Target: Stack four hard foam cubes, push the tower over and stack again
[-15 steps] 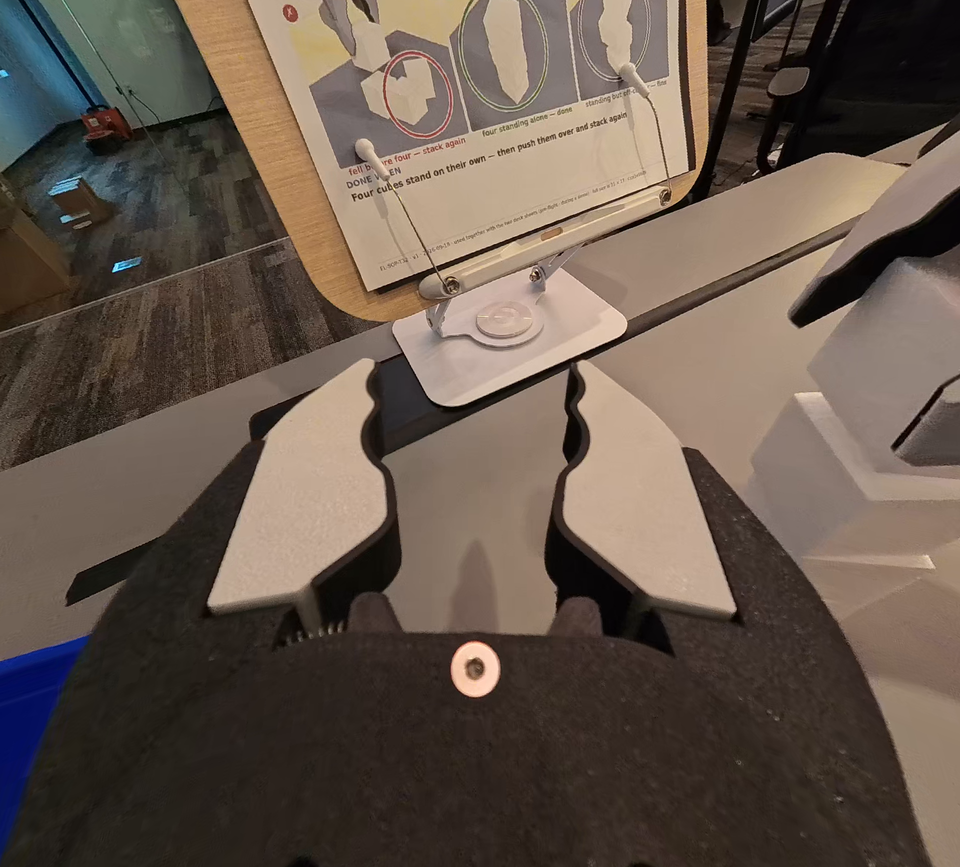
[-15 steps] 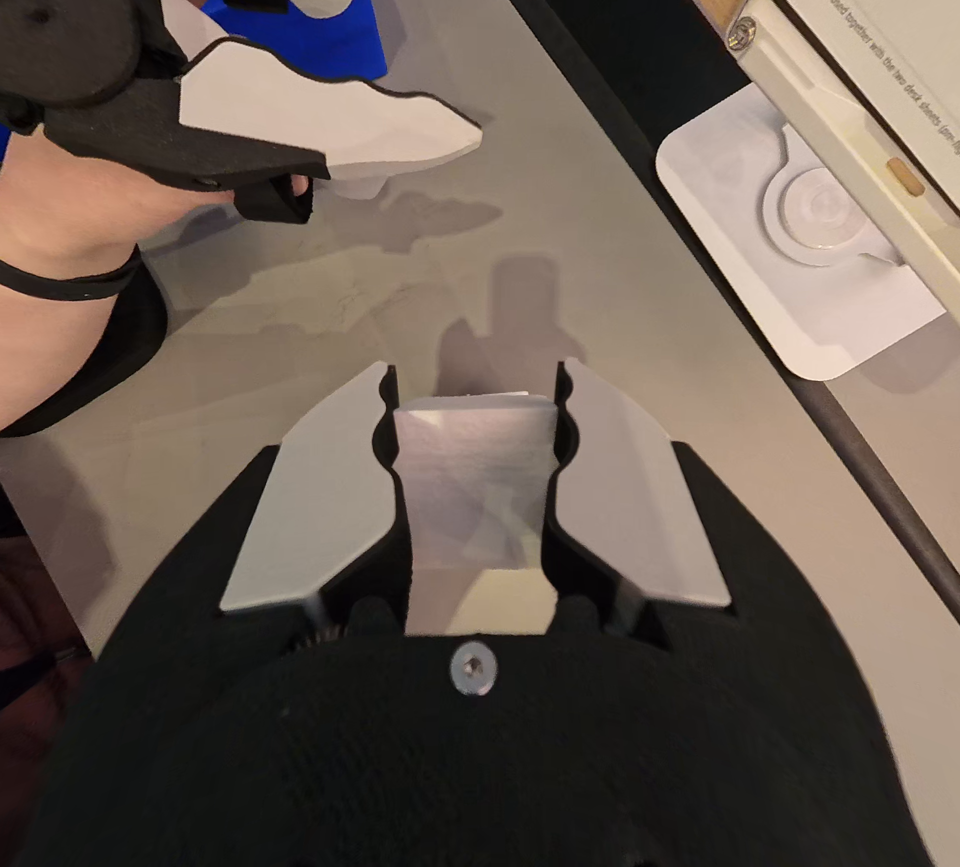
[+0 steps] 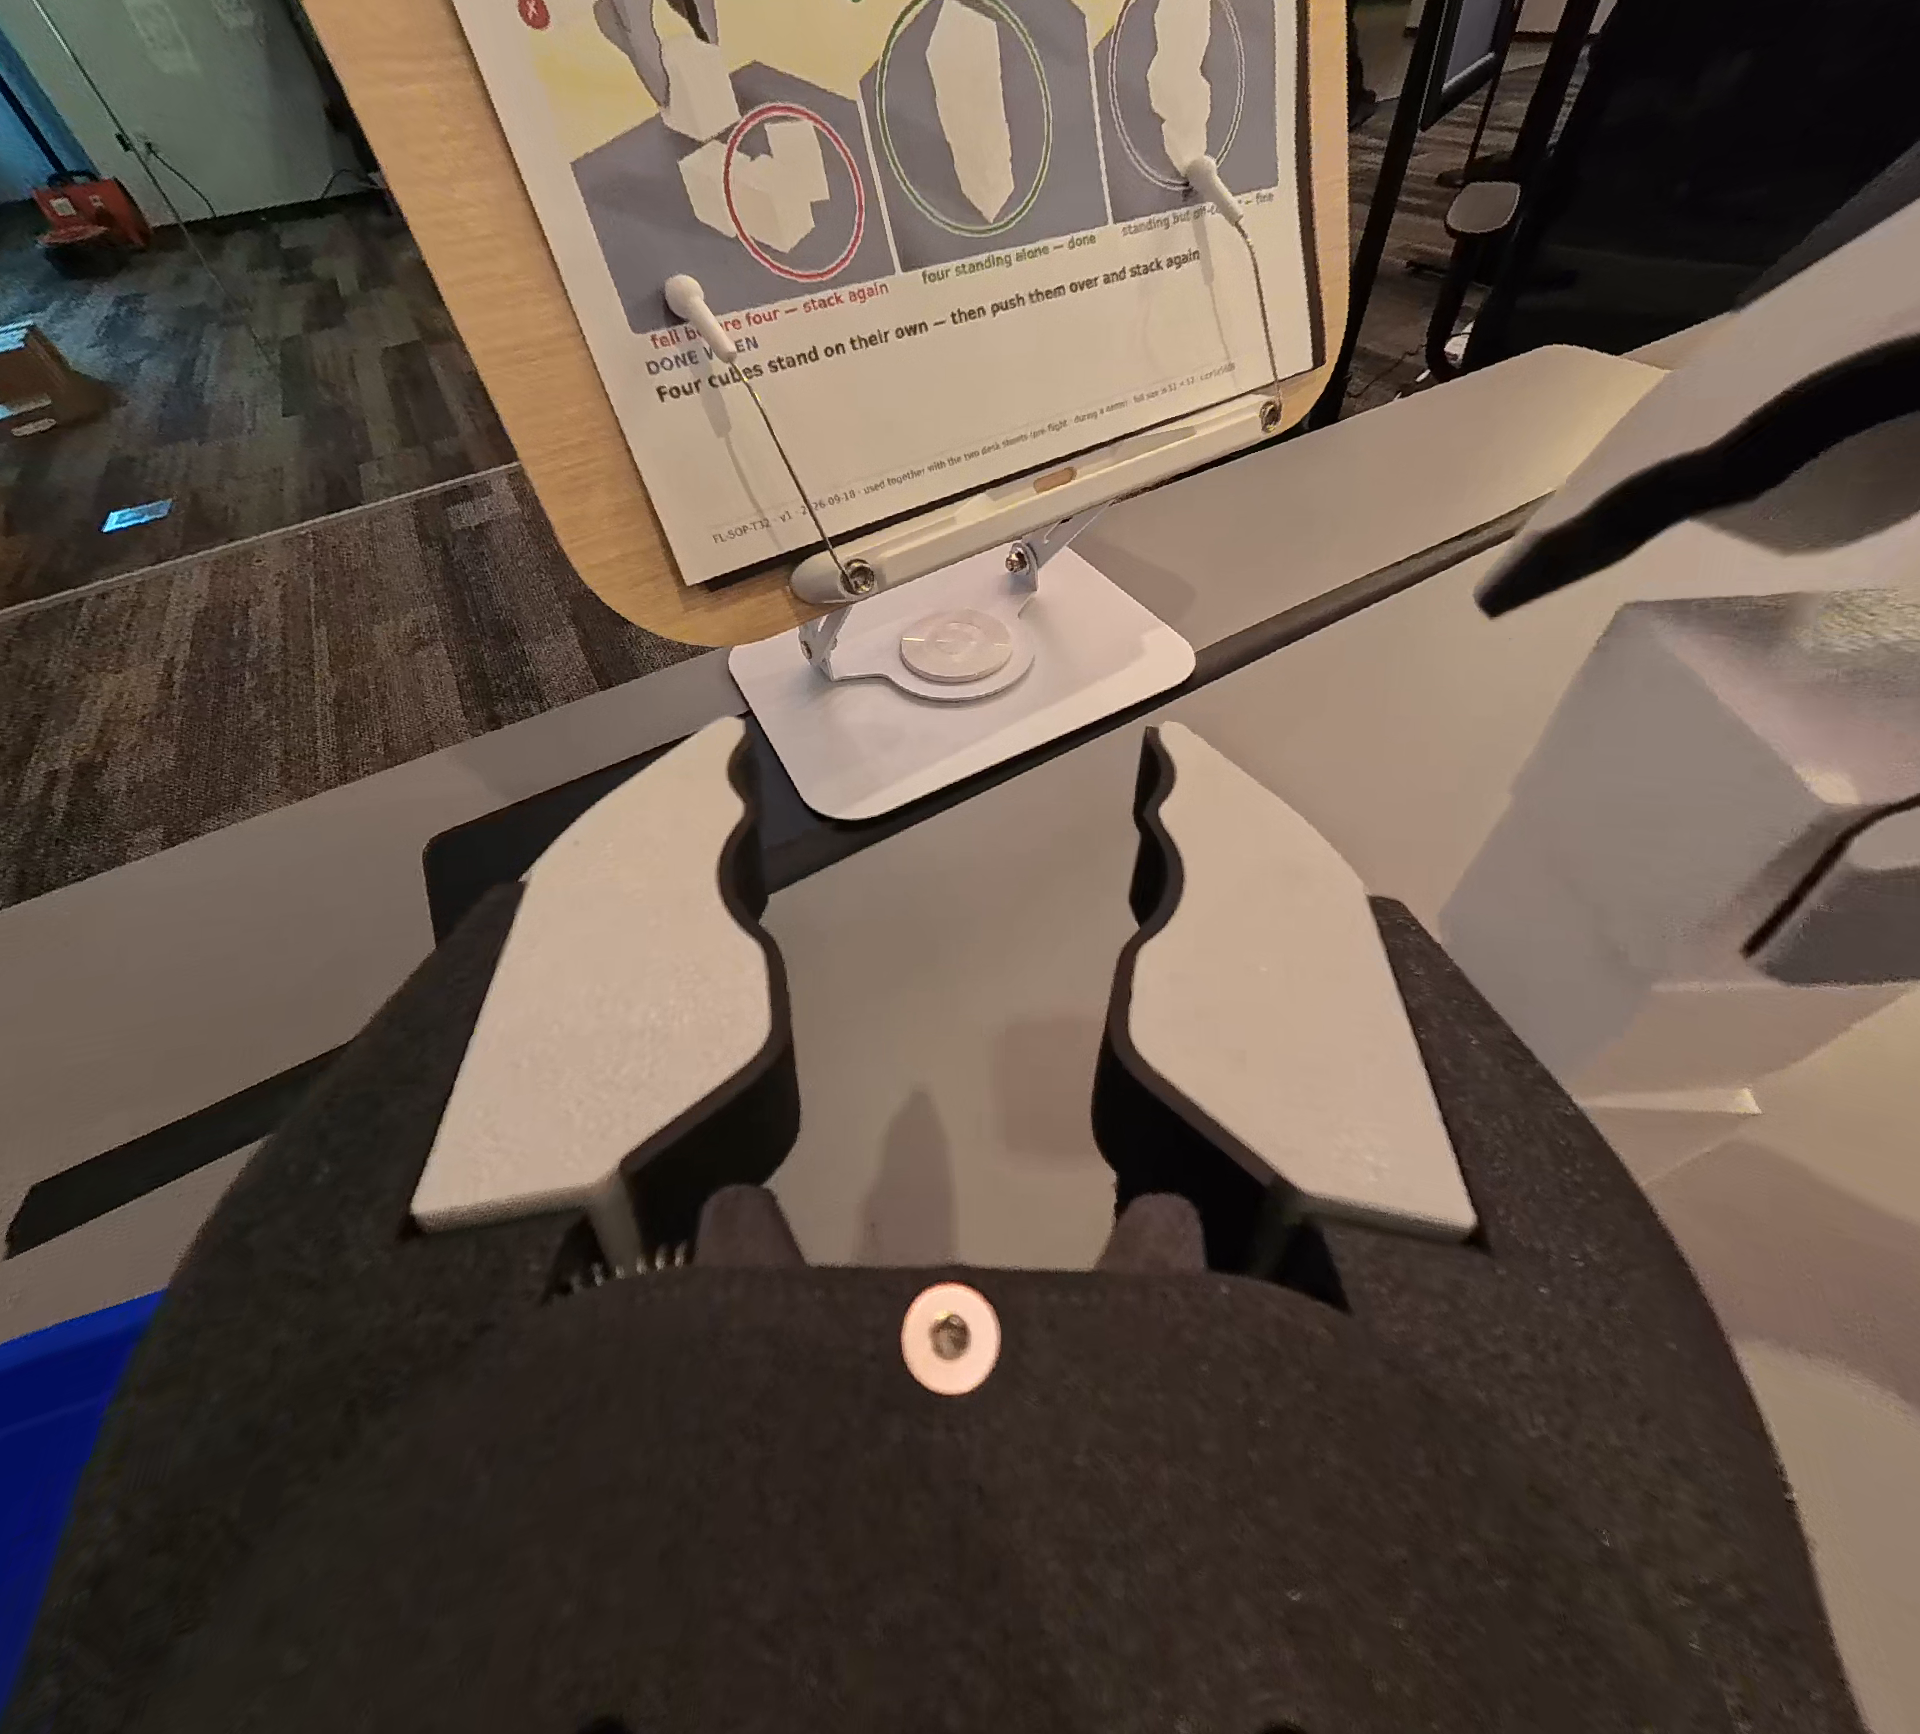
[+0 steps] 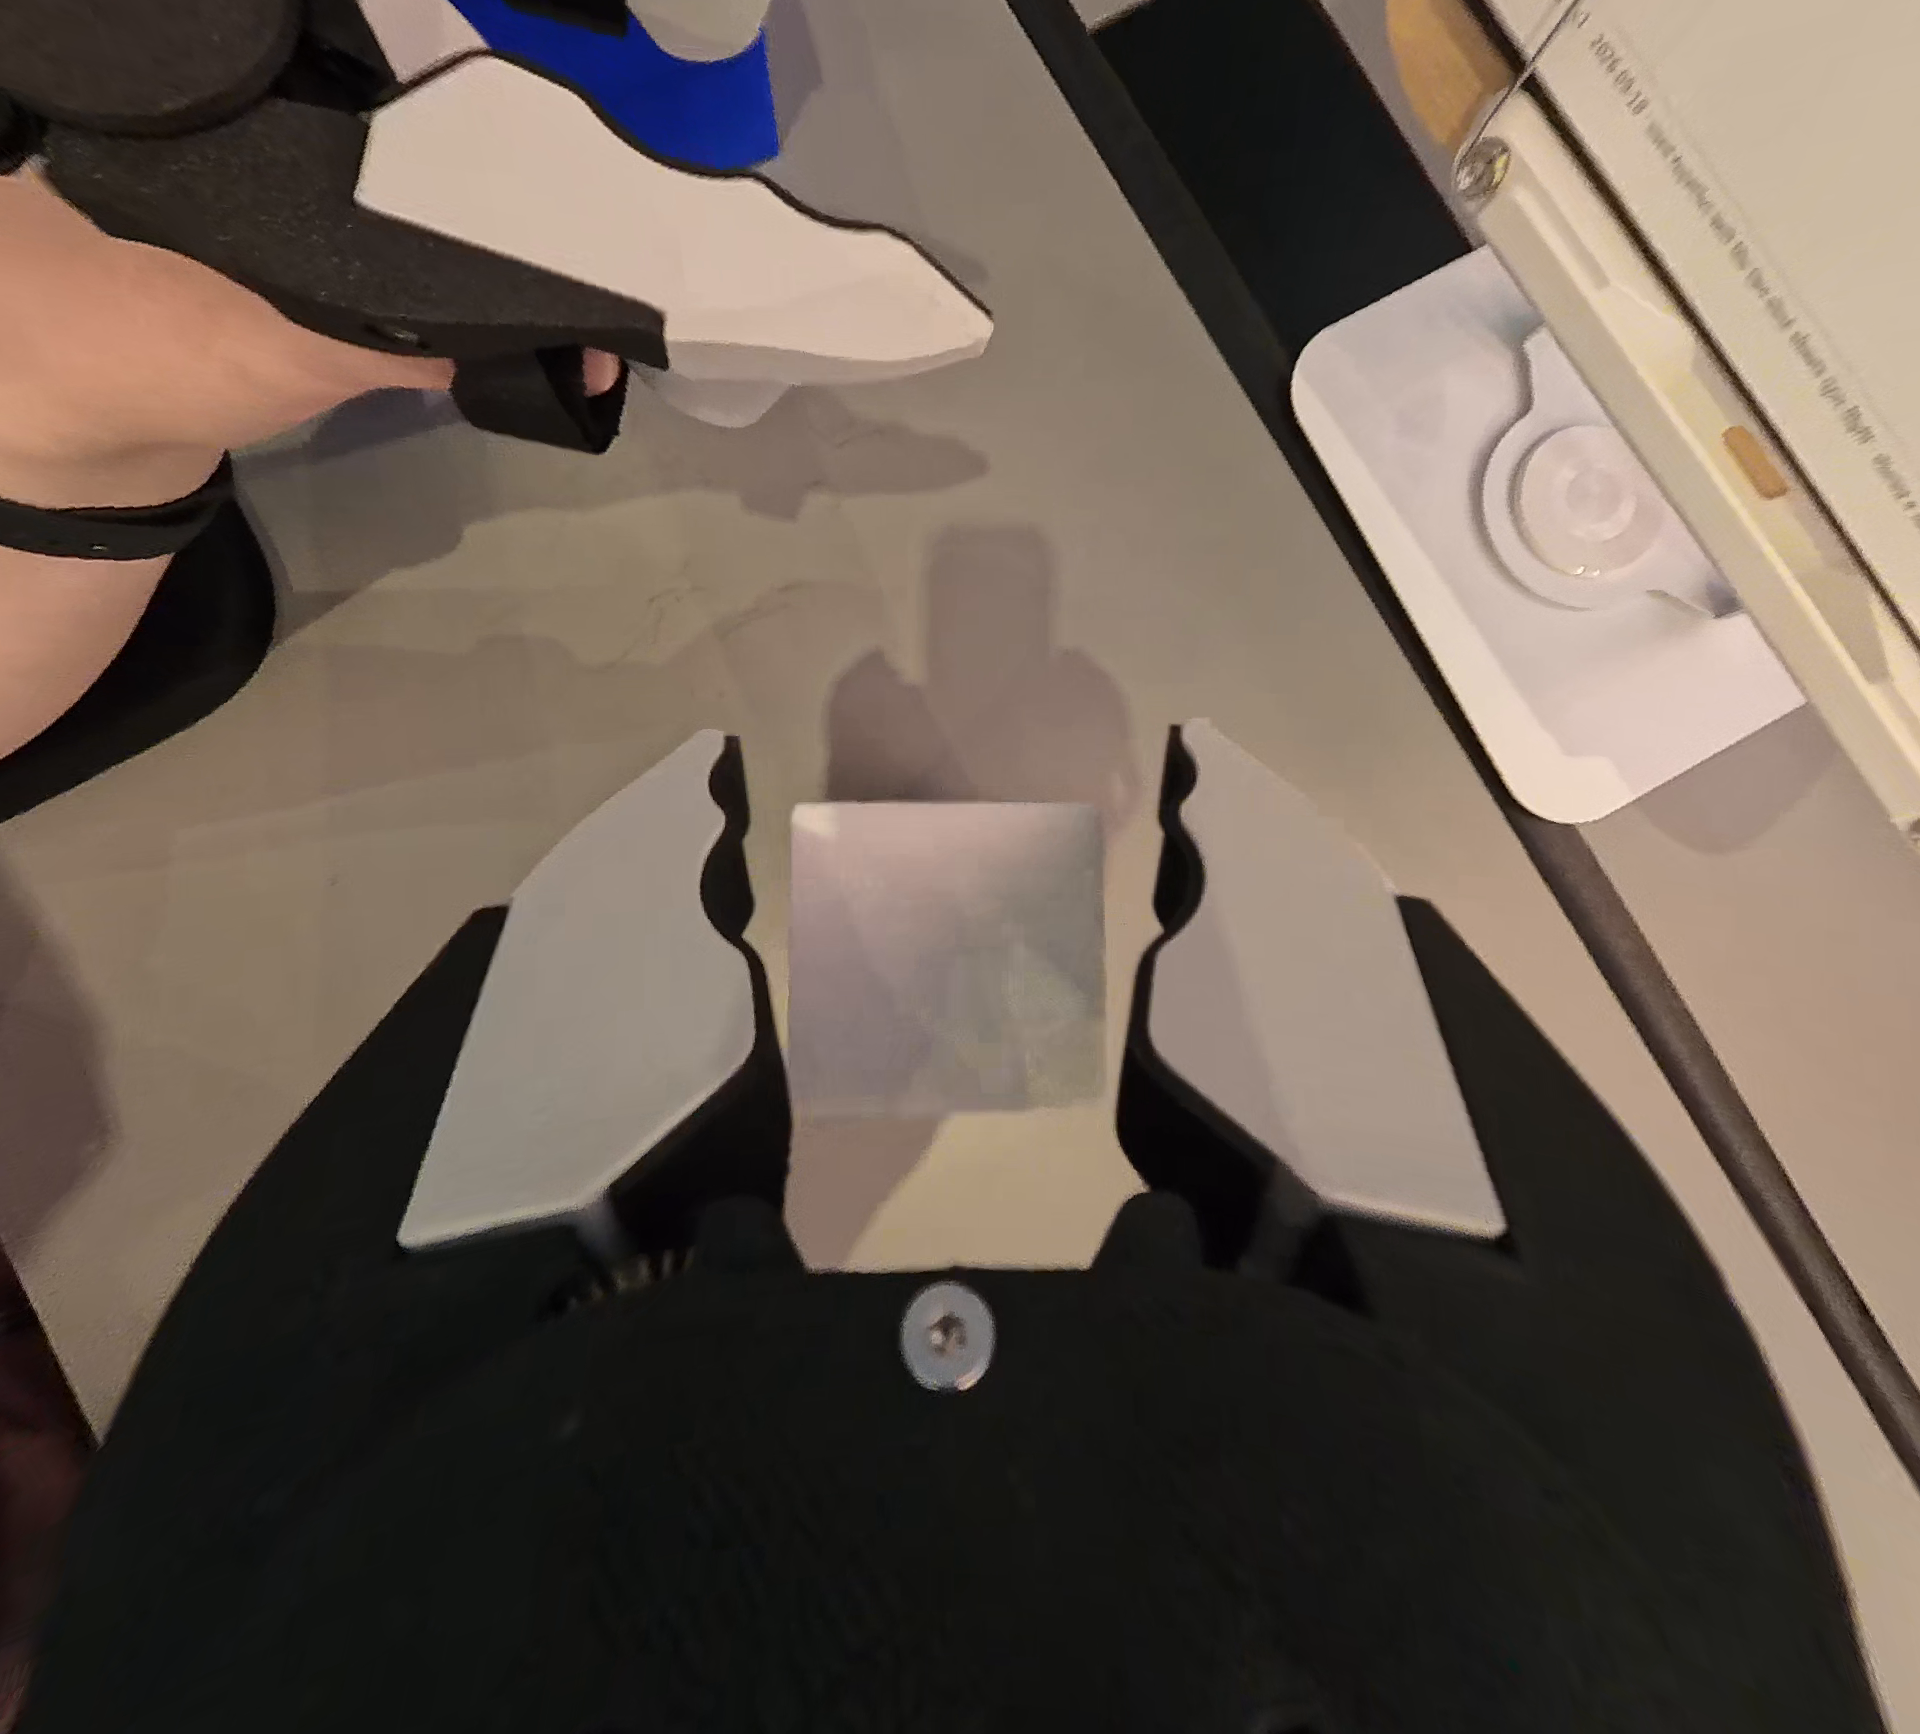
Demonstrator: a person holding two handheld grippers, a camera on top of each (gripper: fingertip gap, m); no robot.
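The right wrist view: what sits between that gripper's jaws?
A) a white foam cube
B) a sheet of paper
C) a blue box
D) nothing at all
A: a white foam cube fills the space between the right gripper jaws, with a thin gap showing on each side, above the grey mat.

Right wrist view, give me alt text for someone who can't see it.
Seen from above, the right gripper has its fingers spread either side of a white foam cube, with small gaps, over a grey mat. The left gripper, held in a hand, is upper left, open and empty; a white stand base sits right.
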